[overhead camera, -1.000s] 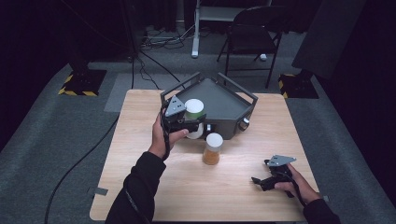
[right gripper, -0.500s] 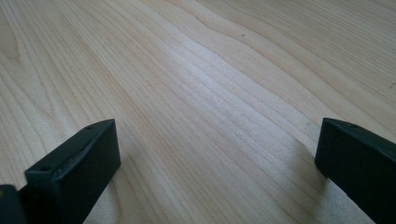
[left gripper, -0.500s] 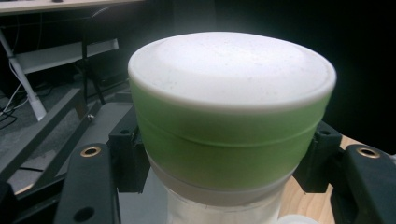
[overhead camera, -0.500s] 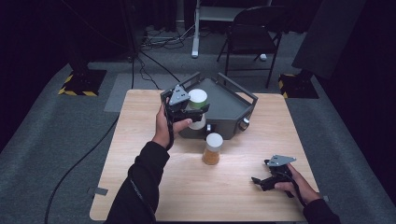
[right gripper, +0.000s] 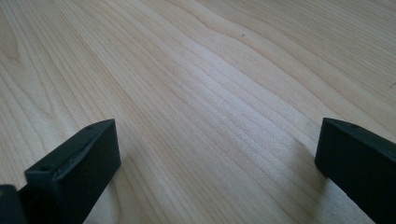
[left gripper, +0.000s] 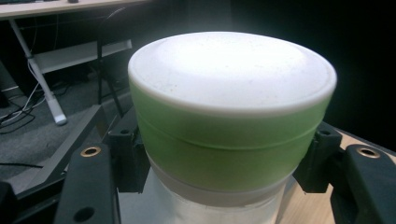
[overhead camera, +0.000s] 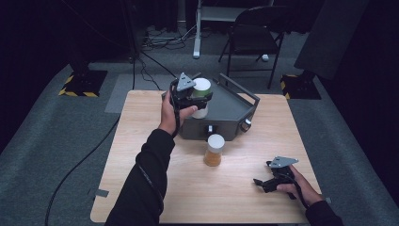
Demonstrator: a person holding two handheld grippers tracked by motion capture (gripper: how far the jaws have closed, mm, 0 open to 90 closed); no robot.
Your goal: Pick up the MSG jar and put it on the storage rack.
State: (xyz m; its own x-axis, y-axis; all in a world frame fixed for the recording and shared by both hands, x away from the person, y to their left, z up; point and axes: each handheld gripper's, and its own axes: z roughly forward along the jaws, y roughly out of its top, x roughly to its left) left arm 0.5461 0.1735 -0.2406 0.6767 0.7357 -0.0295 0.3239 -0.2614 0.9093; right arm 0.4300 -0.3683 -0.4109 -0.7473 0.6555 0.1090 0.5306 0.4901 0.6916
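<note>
My left gripper (overhead camera: pixel 200 101) is shut on a jar with a white lid and a green band (overhead camera: pixel 201 92), held upright in the air over the left end of the grey tray (overhead camera: pixel 233 110). In the left gripper view the jar (left gripper: pixel 229 126) sits close up between the two black jaws, which press on its sides below the green band. A second jar with a white lid and orange contents (overhead camera: pixel 214 150) stands on the wooden table (overhead camera: pixel 141 179) in front of the tray. My right gripper (overhead camera: pixel 263 182) rests open low on the table at the front right, with bare wood between its fingers (right gripper: pixel 74 168).
The grey tray has raised rails and stands at the back middle of the table. A folding chair (overhead camera: pixel 256 28) and cables (overhead camera: pixel 155 40) are on the floor beyond the far edge. Bare wood lies between the orange jar and my right gripper.
My left gripper has carried the green-banded jar up and toward the far side, from the tray's front left corner to above its left end. The right gripper has stayed put.
</note>
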